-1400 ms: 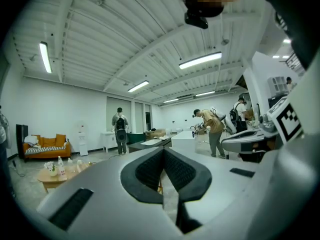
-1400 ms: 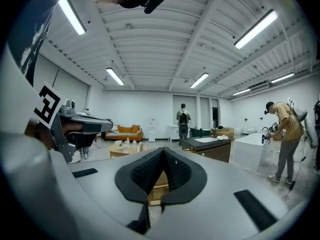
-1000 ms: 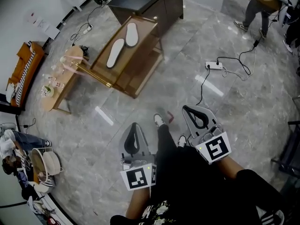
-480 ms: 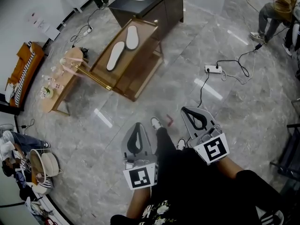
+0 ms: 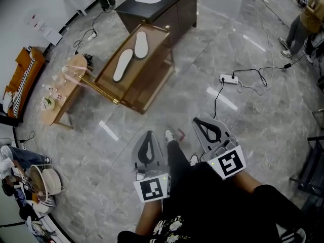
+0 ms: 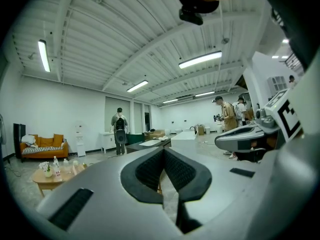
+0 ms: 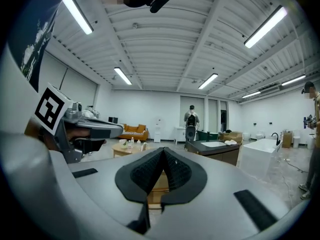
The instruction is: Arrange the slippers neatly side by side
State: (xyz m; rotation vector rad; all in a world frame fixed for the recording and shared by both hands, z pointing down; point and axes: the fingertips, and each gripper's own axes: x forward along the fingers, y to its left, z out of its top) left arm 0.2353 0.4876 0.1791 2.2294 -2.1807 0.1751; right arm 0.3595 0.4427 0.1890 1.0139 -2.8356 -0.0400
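Two white slippers lie sole-up on a low brown glass-topped table (image 5: 152, 80) far ahead in the head view. The nearer slipper (image 5: 123, 65) and the farther slipper (image 5: 141, 44) lie almost end to end along a diagonal, apart from each other. My left gripper (image 5: 147, 134) is held low by my legs, shut and empty. My right gripper (image 5: 199, 120) is beside it, also shut and empty. Both are well short of the table. The left gripper's (image 6: 163, 151) and the right gripper's (image 7: 163, 150) own views look out level across the room; no slipper shows in either.
A small wooden side table (image 5: 63, 92) with bottles stands left of the brown table, a dark cabinet (image 5: 167, 6) behind it. A power strip (image 5: 229, 78) with cables lies on the floor at right. An orange sofa (image 5: 17, 82) and a basket (image 5: 44, 180) are at left. A person (image 5: 305, 22) stands back right.
The view has shifted slightly, so the table sits a little higher and further left. The person at back right has walked further right. Both grippers stay shut in nearly the same place.
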